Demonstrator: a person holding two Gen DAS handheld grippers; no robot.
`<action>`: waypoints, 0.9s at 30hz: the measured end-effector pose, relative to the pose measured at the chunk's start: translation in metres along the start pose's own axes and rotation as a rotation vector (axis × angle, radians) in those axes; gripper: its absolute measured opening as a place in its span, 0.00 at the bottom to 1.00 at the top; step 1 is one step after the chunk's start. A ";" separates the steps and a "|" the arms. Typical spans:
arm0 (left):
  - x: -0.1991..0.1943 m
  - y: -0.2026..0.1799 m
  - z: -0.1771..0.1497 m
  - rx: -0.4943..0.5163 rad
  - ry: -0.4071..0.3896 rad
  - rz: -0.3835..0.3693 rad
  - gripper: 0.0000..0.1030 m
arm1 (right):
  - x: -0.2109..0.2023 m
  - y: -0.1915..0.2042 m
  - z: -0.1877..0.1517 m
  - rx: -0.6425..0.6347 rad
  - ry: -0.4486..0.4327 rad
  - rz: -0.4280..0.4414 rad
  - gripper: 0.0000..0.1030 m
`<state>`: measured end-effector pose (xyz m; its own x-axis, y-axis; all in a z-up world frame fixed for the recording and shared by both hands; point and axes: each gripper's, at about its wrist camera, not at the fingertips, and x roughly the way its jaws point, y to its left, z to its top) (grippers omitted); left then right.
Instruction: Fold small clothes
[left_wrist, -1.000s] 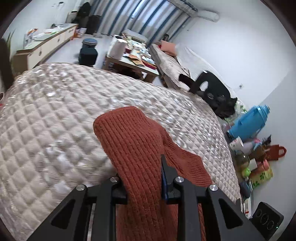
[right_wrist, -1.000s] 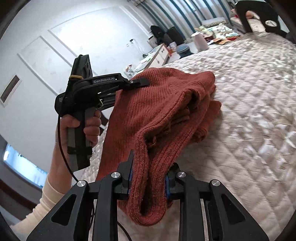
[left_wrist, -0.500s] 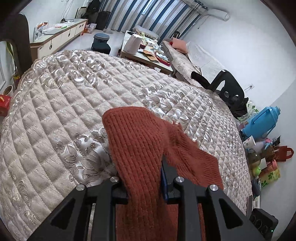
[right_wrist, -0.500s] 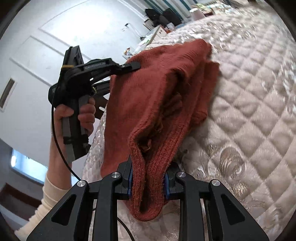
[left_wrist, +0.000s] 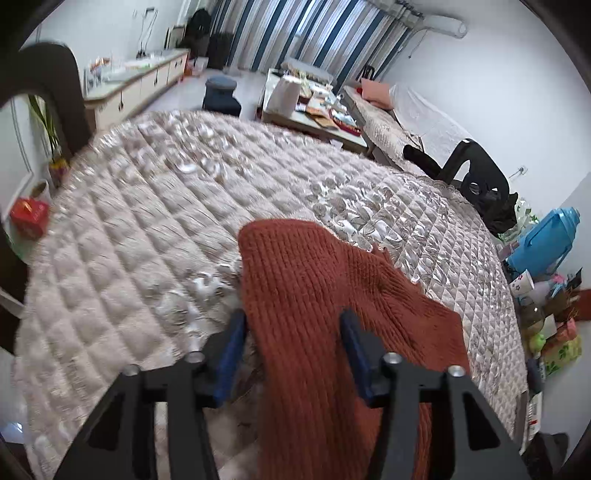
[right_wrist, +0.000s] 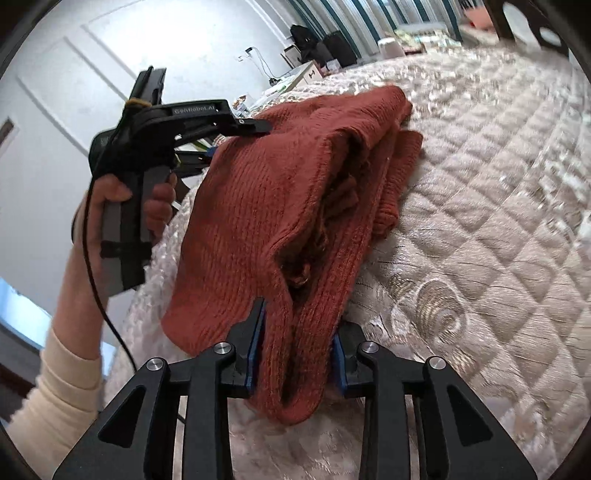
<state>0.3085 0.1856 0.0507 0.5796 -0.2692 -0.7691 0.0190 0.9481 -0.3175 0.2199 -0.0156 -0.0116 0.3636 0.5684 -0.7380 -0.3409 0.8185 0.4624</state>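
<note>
Quilted bed (left_wrist: 147, 240) beneath everything, beige, filling most of both views.

On it, near the front edge, a rust-red knitted sweater (left_wrist: 314, 295): doubled over into several thick layers, bulk resting on the quilt, near end hanging down past the edge in the right wrist view.

Left tongs (left_wrist: 291, 314) now spread wide, clamped shut on the knit half a second ago; cloth lying loose between the 2 pads, not pinched. Left hand (right_wrist: 122, 206) wrapped round the handle, raised beside the sweater's left side.

Right tongs (right_wrist: 297, 317) gripping the folded end, gap a touch broader than before yet packed with cloth pressing both pads. Possibly starting to let go too; hard to call.

Judged from that: fold just laid, left corner released, right end next for release. After that, probably a smoothing pass or 1 more fold across. Risk: thick layers springing apart, or the hanging end dragging the bundle off the edge.

No containers on the bed. Beyond its right edge, on the floor: a blue jug (left_wrist: 543, 240), a patterned cup (left_wrist: 521, 284); past the left edge, a red box (left_wrist: 29, 218). Contents of all 3 impossible to tell.
</note>
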 end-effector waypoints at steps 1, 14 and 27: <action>-0.007 0.000 -0.003 0.003 -0.015 0.005 0.66 | -0.004 0.000 -0.005 -0.013 -0.008 -0.010 0.32; -0.082 -0.022 -0.101 0.099 -0.102 0.092 0.75 | -0.039 0.035 -0.039 -0.096 -0.111 -0.172 0.46; -0.116 -0.034 -0.211 0.084 -0.143 0.262 0.82 | -0.061 0.062 -0.082 -0.167 -0.122 -0.346 0.60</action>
<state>0.0687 0.1490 0.0334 0.6823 0.0075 -0.7310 -0.0827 0.9943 -0.0670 0.1056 -0.0062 0.0217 0.5783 0.2754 -0.7680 -0.3126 0.9443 0.1032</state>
